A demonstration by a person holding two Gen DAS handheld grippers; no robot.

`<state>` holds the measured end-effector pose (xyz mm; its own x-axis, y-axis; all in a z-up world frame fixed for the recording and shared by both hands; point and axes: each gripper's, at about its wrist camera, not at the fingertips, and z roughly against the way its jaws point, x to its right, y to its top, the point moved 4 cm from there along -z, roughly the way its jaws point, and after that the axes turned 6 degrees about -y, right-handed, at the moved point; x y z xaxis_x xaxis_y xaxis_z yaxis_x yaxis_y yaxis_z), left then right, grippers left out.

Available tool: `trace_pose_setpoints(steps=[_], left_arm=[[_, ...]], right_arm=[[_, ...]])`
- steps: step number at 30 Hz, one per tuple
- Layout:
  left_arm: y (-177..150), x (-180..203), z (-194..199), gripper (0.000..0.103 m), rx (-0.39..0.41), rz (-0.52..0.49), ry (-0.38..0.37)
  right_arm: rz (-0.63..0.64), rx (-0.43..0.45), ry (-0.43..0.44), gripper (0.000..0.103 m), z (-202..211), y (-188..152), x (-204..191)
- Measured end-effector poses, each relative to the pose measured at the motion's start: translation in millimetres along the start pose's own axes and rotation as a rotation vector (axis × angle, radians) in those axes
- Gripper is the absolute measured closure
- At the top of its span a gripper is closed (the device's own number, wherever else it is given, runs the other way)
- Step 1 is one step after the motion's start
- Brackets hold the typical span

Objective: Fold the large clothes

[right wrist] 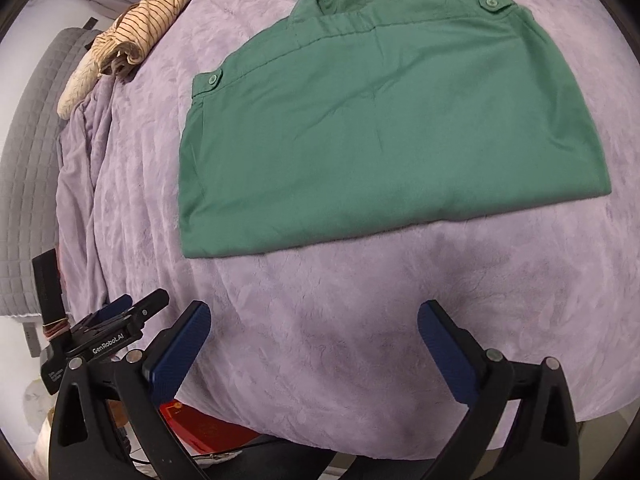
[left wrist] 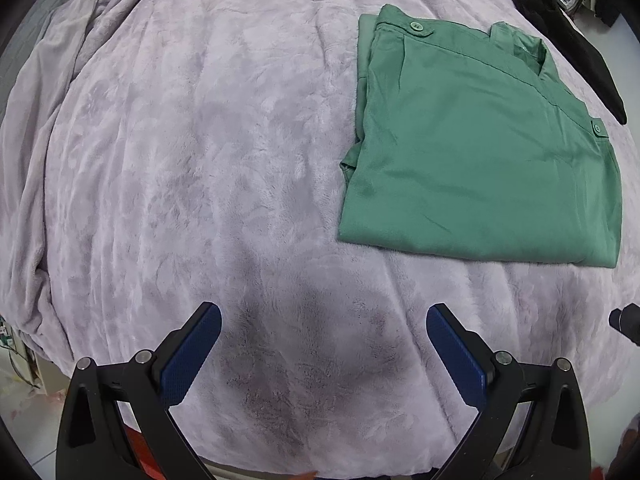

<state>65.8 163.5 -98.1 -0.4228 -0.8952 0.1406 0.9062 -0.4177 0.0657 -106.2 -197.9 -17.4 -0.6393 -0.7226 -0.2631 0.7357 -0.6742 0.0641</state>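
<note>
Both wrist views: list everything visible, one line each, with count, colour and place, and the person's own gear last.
shirt: one, green, folded flat on the blanket, collar on the far side.
blanket: one, lilac plush, covering the bed.
striped cloth: one, cream with dark stripes, bunched at the far left edge.
black cloth: one, far right edge.
quilt: one, grey, beside the bed on the left.
red object: one, below the bed's near edge; unclear what.
left gripper: black, blue pads, open, empty.
right gripper: same, open, empty.

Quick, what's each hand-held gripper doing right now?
Left hand-held gripper: open, holding nothing.
Right hand-held gripper: open, holding nothing; green shirt lies folded beyond it.
</note>
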Motion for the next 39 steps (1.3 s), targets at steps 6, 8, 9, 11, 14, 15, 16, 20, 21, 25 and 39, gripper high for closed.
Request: trace_pose_setpoints(steps=[6, 8, 9, 11, 14, 15, 16, 20, 21, 25, 39], left_arm=[[-1.2, -13.2, -9.6, 0.0, -0.032, 0.023, -0.041], [-0.6, -16.0, -9.5, 0.0, -0.031, 0.021, -0.056], [0.0, -17.6, -9.5, 0.0, -0.031, 0.024, -0.065], [1.4, -21.1, -10.1, 0.0, -0.032, 0.031, -0.075], [5.0, -28.3, -11.8, 0.0, -0.033, 0.028, -0.069], [6.8, -30.5, -11.9, 0.0, -0.035, 0.026, -0.069], [8.1, -32.0, -12.6, 0.0, -0.036, 0.023, -0.068], [14.5, -36.2, -15.8, 0.0, -0.038, 0.013, -0.067], [16.8, -37.4, -16.4, 0.0, -0.039, 0.011, -0.066], [24.6, -41.4, -20.0, 0.0, -0.037, 0.003, -0.065], [68.0, -56.6, -42.5, 0.0, -0.009, 0.03, -0.151]], right_arm=[[-0.07, -0.063, 0.078, 0.0, -22.0, -14.8, 1.2], [-0.096, -0.09, 0.11, 0.0, -30.3, -18.9, 0.3], [-0.111, -0.103, 0.131, 0.0, -34.3, -20.5, -0.3], [-0.144, -0.129, 0.165, 0.0, -43.1, -23.9, -1.6], [-0.189, -0.162, 0.198, 0.0, -57.2, -28.0, -3.8], [-0.202, -0.173, 0.205, 0.0, -61.6, -29.2, -4.6], [-0.212, -0.18, 0.213, 0.0, -65.5, -30.3, -5.6], [-0.244, -0.195, 0.245, 0.0, -77.0, -31.1, -10.2], [-0.252, -0.197, 0.251, 0.0, -79.8, -31.0, -11.2], [-0.287, -0.198, 0.296, 0.0, -89.1, -27.8, -15.0], [-0.38, -0.129, 0.577, 0.001, -126.8, 8.5, -49.8]])
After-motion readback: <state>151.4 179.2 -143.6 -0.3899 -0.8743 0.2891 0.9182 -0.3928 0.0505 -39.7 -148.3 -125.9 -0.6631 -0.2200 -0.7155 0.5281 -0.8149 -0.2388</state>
